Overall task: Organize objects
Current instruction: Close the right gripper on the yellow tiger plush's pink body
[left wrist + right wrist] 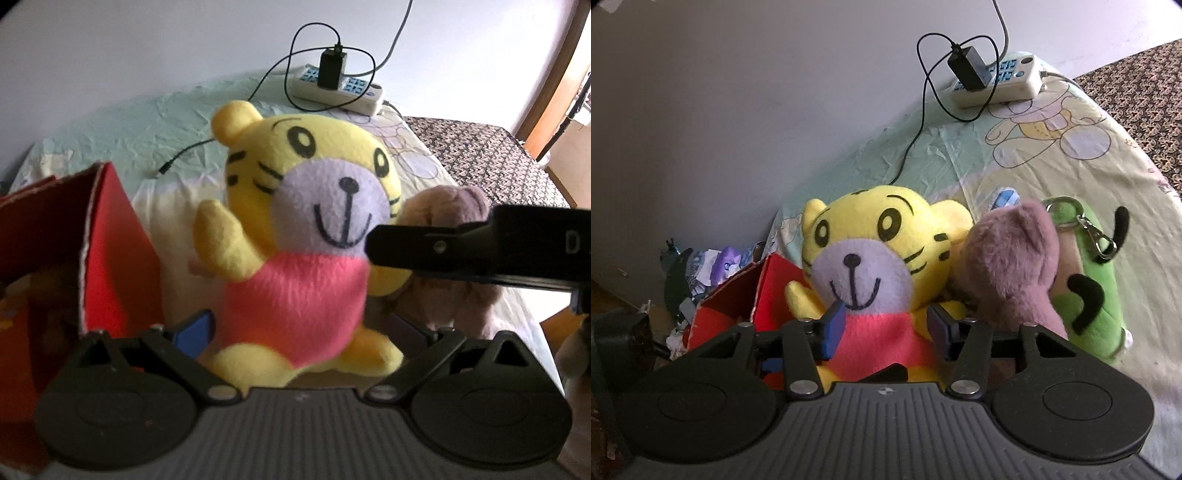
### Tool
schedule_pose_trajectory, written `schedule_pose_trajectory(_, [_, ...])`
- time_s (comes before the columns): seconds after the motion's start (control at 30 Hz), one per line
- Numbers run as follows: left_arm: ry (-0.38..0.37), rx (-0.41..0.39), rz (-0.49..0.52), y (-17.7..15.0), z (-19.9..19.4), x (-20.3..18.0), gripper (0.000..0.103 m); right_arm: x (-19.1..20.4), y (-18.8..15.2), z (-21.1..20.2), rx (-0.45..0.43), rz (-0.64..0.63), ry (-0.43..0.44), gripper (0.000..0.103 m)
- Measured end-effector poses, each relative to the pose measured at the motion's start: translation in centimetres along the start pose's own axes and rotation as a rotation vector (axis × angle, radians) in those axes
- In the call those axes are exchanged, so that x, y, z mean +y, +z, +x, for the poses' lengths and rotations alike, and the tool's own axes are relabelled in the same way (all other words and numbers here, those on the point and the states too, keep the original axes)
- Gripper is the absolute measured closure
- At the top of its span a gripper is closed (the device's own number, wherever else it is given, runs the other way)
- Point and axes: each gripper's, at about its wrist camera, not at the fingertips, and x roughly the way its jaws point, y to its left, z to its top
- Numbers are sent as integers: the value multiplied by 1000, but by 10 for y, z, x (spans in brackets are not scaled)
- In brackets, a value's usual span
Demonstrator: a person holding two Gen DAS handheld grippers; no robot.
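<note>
One yellow tiger plush (871, 254) flanked by both grippers' spread jaws, perhaps pinched, beside two other plushies

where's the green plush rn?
Right wrist view only: the green plush lies on the bedsheet at the right, right of the brown plush, which sits beside the yellow tiger.

Black tongs (886, 328), blue pads (833, 330)

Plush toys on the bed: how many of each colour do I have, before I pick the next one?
Yellow tiger plush toy in a pink shirt: 1
Mauve-brown furry plush toy: 1
Green plush toy with black markings and a metal clip: 1
Total: 3 plush toys
</note>
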Motion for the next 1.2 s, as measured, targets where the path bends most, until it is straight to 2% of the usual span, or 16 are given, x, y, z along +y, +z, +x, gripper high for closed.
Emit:
schedule_pose_trajectory(0.17, [65, 11, 47, 10, 20, -2, 0, -8, 6, 12, 2, 25, 12, 33])
schedule_pose_trajectory(0.3, [63, 13, 72, 15, 31, -2, 2, -3, 9, 26, 14, -9, 30, 32])
schedule_pose_trajectory(0.4, [58, 20, 101, 17, 36, -6, 16, 3, 8, 32, 14, -44, 33, 33])
schedule_pose_trajectory(0.5, [64, 4, 111, 14, 33, -6, 19, 5, 6, 34, 14, -74, 36, 42])
schedule_pose_trajectory(0.6, [51, -2, 105, 13, 28, -4, 24, -2, 5, 31, 16, -42, 66, 51])
schedule_pose_trajectory(0.7, [40, -16, 104, 10, 17, -6, 25, -1, 2, 22, 6, -33, 88, 53])
schedule_pose_trajectory(1.2, [40, -154, 89, -16, -56, -13, 25, 36, -20, -27, -99, -161, 139, 53])
